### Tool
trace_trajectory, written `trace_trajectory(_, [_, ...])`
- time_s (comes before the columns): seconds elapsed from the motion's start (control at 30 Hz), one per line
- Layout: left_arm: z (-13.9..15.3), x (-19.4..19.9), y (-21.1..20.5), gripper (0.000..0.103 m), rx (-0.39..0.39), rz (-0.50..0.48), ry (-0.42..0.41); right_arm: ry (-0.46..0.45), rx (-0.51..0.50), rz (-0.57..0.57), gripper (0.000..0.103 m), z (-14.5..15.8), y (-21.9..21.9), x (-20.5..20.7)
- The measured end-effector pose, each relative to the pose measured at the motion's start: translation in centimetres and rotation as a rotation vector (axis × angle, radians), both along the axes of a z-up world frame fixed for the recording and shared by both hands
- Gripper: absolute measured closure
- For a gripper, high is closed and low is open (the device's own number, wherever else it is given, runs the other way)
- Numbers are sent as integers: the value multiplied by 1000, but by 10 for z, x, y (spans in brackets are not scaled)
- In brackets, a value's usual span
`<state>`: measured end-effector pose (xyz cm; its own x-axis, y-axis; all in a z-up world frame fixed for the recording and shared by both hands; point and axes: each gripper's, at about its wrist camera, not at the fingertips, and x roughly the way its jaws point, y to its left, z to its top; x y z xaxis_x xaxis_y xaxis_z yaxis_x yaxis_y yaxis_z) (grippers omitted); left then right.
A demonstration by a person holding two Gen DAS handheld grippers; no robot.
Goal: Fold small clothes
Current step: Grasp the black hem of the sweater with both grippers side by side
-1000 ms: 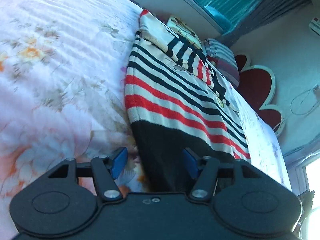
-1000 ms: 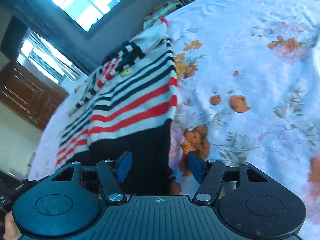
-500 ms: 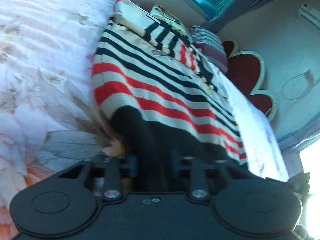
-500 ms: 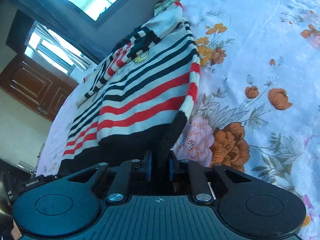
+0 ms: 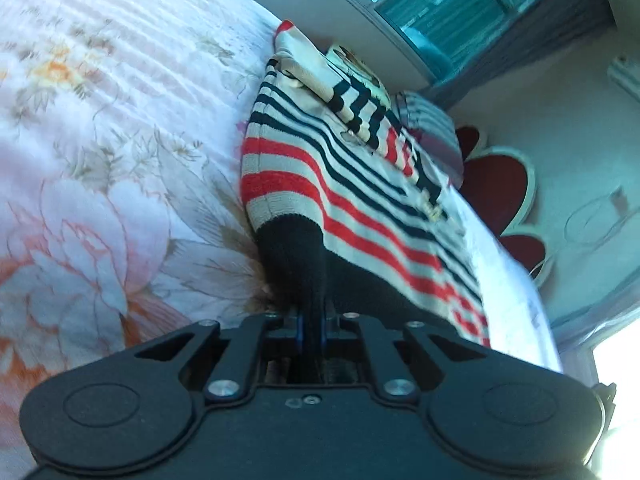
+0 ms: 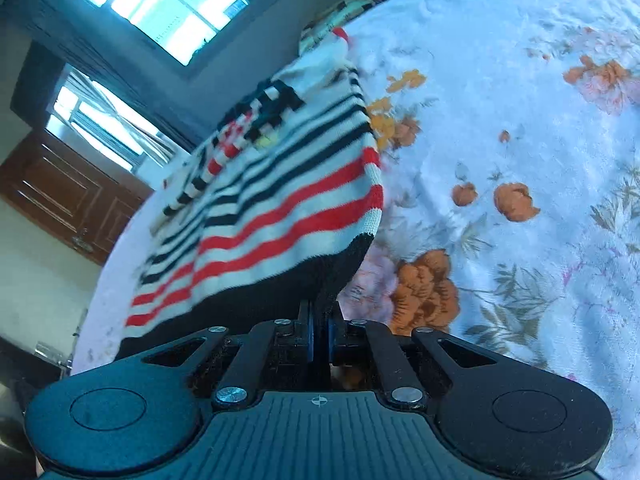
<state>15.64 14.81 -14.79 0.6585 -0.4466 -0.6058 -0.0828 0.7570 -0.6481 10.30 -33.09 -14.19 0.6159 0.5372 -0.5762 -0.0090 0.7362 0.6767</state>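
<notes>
Both grippers are now clamping where a second ago they were straddling the hem with jaws wide; the black hem band is lifting off the bed in both views.

Left gripper [image 5: 312, 326]: jaws are pinching a bunched ridge of the black ribbed hem [image 5: 296, 256] at one bottom corner of the striped sweater [image 5: 320, 176]. Blue pads are only barely showing either side of the fabric, so the bite looks deep.

Right gripper [image 6: 319, 340]: same thing at the opposite bottom corner, jaws squeezing the hem [image 6: 344, 268] edge-on, with the fabric running straight up from between the pads.

Holding both hem corners is keeping the bottom edge taut and level, which I'd read as setup for carrying the hem up toward the collar to halve the garment lengthwise.

Outward from the jaws: the sweater is lying flat on the floral bedsheet [image 5: 100, 140], red and navy stripes running across, a sleeve [image 5: 360, 108] already lying folded over the chest at the far end. Only the near hem is peaking up; the rest is sitting on the bed.

Beyond it a striped pillow [image 5: 432, 132] is sitting near the red heart-shaped headboard [image 5: 496, 184]. From the right wrist a window [image 6: 160, 4] and a wooden door [image 6: 60, 192] are showing past the bed edge.

Risk, judging by the grip: corners are bunching, so the fold edge may come out uneven.
</notes>
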Motion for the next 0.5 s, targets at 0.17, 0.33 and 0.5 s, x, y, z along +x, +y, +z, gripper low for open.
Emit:
trace_trajectory(0.17, [10,6,0,97,16,-4,-20,-18,-7,3,98,10,1,2])
trace_trajectory(0.33, [26,0,-2,97,39,-9,-72,-75,-19,12,98,35,1,3])
trace_trajectory(0.5, [23,2,-7,97,82,-24,-39,-56,-53,21,98,36,4,8])
